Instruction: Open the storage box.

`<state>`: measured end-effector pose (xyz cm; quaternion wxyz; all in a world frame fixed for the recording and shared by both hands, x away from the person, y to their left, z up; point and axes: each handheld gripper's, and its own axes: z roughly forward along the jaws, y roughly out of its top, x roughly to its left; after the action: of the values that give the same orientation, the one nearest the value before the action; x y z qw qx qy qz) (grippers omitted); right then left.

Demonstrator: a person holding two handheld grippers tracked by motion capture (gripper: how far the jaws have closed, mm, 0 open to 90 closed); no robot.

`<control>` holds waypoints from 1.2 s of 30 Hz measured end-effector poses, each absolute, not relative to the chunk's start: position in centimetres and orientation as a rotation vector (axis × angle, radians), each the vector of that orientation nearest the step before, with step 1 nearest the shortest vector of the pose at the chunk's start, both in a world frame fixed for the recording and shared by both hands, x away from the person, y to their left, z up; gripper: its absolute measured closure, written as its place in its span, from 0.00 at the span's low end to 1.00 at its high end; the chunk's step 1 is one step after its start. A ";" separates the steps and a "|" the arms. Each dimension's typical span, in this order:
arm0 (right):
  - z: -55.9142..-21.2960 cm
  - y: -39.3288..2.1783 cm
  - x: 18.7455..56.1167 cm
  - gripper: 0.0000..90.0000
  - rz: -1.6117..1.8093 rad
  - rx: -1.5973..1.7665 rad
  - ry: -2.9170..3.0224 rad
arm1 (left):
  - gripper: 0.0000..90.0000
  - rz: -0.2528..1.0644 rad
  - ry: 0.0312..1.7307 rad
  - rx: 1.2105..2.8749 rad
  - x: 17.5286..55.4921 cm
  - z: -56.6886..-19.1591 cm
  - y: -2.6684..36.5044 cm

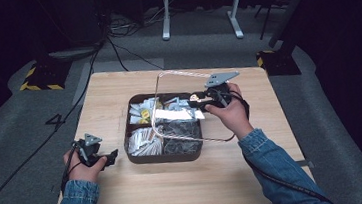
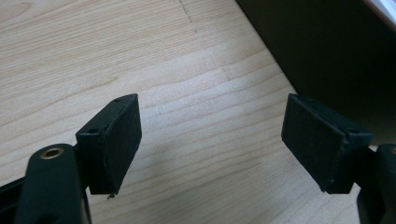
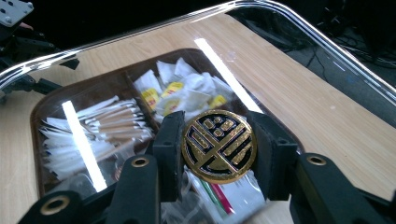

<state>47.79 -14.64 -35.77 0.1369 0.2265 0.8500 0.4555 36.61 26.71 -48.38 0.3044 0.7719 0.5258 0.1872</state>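
Near edge of the high view: the left hand-held gripper rests low on the bench at lower left, jaws spread wide with nothing between them; its own view shows bare wood grain between the pads and the dark tray wall at upper right.

Centre: the right hand-held gripper is clenched on the round gold-and-black knob of the clear lid. In the right gripper view the two pads press the knob's rim from either side. The lid is lifted and tilted above the brown compartment tray, one edge low toward the tray's near right, the far edge raised at centre frame.

Tray contents, seen through the lid: yellow-labelled sachets in one far compartment, white paper packets beside them, darker packets in the near compartments, type not legible.

Judgement on the step: the lid is being taken off the tray. The grip on the knob looks centred, so keep the squeeze steady; the knob is smooth and the wide lid may swing. Raise until the low edge clears the tray rim before moving sideways, or it could catch and drag the tray. The free left hand-held gripper is close enough to steady the tray wall. Set the lid flat on open bench well apart from the tray.
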 end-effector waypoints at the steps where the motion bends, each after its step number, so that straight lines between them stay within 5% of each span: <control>1: -35.8 -15.1 47.8 0.65 1.317 0.663 2.456 | 0.23 0.496 1.390 2.052 36.7 -48.4 26.7; 36: -37.3 -27.0 49.5 0.65 1.194 0.903 2.382 | 0.29 0.500 1.389 2.051 36.9 -47.7 26.6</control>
<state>49.49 -26.95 -37.34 0.1634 0.3168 0.8353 0.4186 36.87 26.58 -47.69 0.3026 0.7735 0.5240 0.1887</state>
